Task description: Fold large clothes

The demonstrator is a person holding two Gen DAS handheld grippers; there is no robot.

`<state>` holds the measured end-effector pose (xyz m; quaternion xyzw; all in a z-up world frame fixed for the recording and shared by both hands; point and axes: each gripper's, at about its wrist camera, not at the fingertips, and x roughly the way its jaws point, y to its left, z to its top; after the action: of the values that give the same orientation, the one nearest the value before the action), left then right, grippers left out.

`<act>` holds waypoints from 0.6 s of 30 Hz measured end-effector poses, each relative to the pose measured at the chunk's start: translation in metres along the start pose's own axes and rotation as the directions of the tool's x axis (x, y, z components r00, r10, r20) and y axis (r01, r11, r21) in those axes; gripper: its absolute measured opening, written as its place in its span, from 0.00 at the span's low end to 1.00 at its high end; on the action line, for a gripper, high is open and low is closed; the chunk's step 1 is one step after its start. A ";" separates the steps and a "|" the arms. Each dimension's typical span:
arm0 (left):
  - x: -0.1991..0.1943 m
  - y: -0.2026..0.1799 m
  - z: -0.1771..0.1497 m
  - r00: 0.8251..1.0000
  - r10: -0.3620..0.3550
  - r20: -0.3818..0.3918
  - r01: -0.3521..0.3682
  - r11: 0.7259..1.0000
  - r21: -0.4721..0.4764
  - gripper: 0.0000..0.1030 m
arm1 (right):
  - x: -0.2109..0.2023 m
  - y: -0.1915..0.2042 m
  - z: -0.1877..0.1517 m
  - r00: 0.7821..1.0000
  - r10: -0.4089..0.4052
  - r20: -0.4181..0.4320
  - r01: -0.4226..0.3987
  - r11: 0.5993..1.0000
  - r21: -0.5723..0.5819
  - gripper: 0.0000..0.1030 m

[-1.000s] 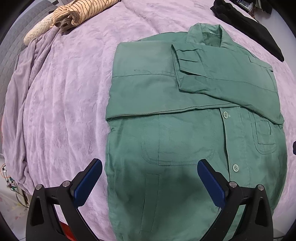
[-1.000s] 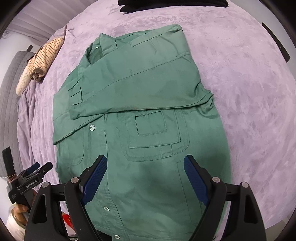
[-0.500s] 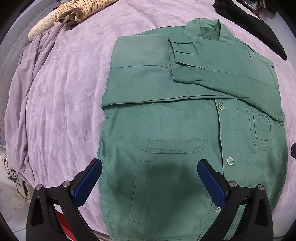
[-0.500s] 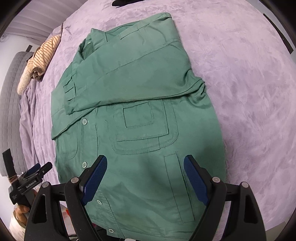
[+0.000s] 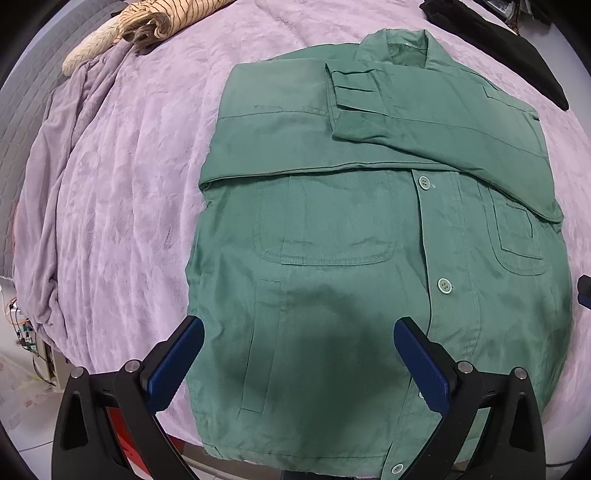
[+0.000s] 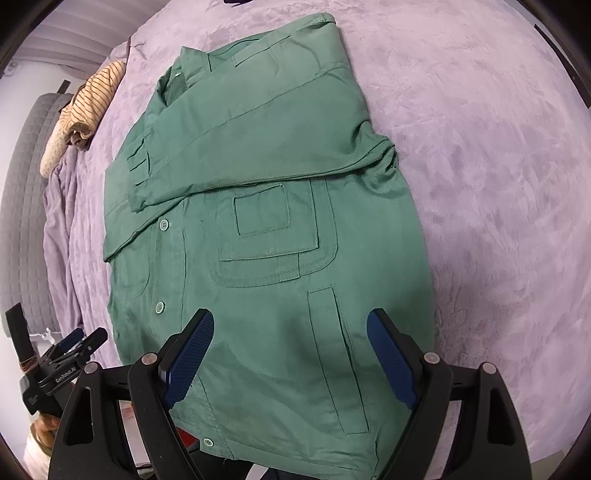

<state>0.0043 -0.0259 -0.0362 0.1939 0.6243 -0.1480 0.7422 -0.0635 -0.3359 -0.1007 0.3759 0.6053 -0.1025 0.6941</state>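
Note:
A green buttoned jacket [image 5: 351, 229] [image 6: 266, 236] lies flat on the purple bedspread [image 5: 122, 184], collar at the far end, both sleeves folded across the chest. My left gripper [image 5: 297, 332] hovers open above the jacket's near left part, close to the hem, with nothing between its blue pads. My right gripper [image 6: 290, 325] hangs open over the near right part by the slit pocket, also empty. The left gripper [image 6: 74, 341] appears at the lower left edge of the right wrist view, held in a hand.
A striped tan garment [image 5: 162, 18] [image 6: 92, 99] lies bunched at the far left of the bed. Black clothing [image 5: 509, 48] sits at the far right. The bedspread [image 6: 498, 184] stretches bare right of the jacket. The bed's near edge runs just below the hem.
Both grippers have drawn back toward the jacket's hem, so more of its lower part and the bed's near edge show. The jacket has not moved and both grippers stay open.

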 end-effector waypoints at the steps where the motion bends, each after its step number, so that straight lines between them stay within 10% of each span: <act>1: 0.000 0.001 -0.001 1.000 0.000 0.003 0.000 1.000 0.003 1.00 | 0.000 0.001 -0.002 1.000 -0.001 0.000 0.001 1.000 0.001 0.85; 18: 0.037 0.048 -0.059 0.997 -0.049 -0.056 0.049 0.999 0.007 1.00 | 0.026 0.018 -0.068 1.000 0.006 -0.019 -0.004 0.994 0.111 0.85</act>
<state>-0.0185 0.0457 -0.0760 0.1855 0.6487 -0.1632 0.7198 -0.0981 -0.2712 -0.1161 0.4162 0.6045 -0.1307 0.6665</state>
